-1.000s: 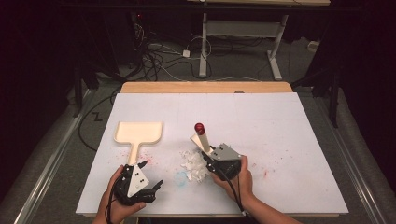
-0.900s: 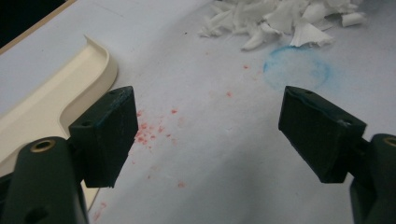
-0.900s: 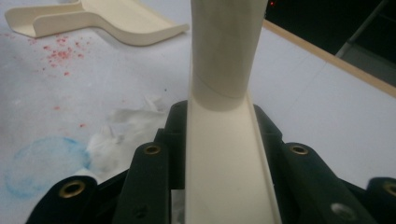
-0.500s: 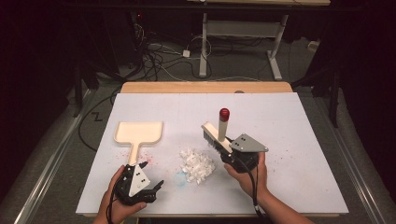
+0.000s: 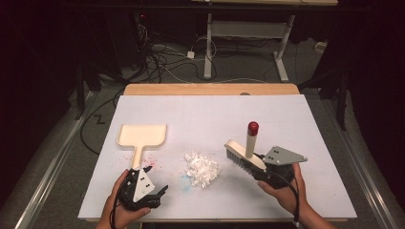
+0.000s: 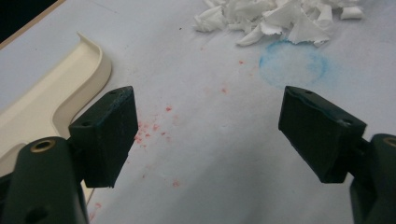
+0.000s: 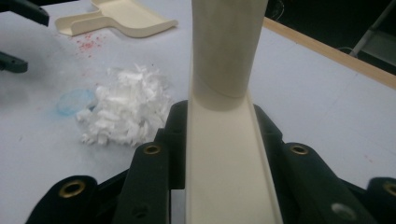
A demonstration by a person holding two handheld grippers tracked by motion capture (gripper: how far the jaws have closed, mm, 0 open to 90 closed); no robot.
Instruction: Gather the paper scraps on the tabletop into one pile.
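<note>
Shredded white paper scraps [image 5: 202, 169] lie in a small heap near the middle of the white table top [image 5: 210, 119], beside a faint blue ring stain and some red specks. No brand, label or writing can be read on any of the things.

At the right, the right gripper [image 5: 267, 171] has its black jaws closed on the back of a cream plastic hand brush with grey bristles and a red-tipped upright handle [image 5: 244, 151]. In the right gripper view the brush's cream back runs between the two jaws, which press on it from both sides. The brush sits just right of the paper heap, apart from it; whether its bristles touch the table cannot be told.

At the near left, the left gripper [image 5: 143, 183] stands with its jaws wide apart and nothing between them, over bare table. A cream plastic dustpan with a flat handle [image 5: 141, 137] lies left of the heap, its handle pointing toward that gripper, just beside one jaw.
</note>
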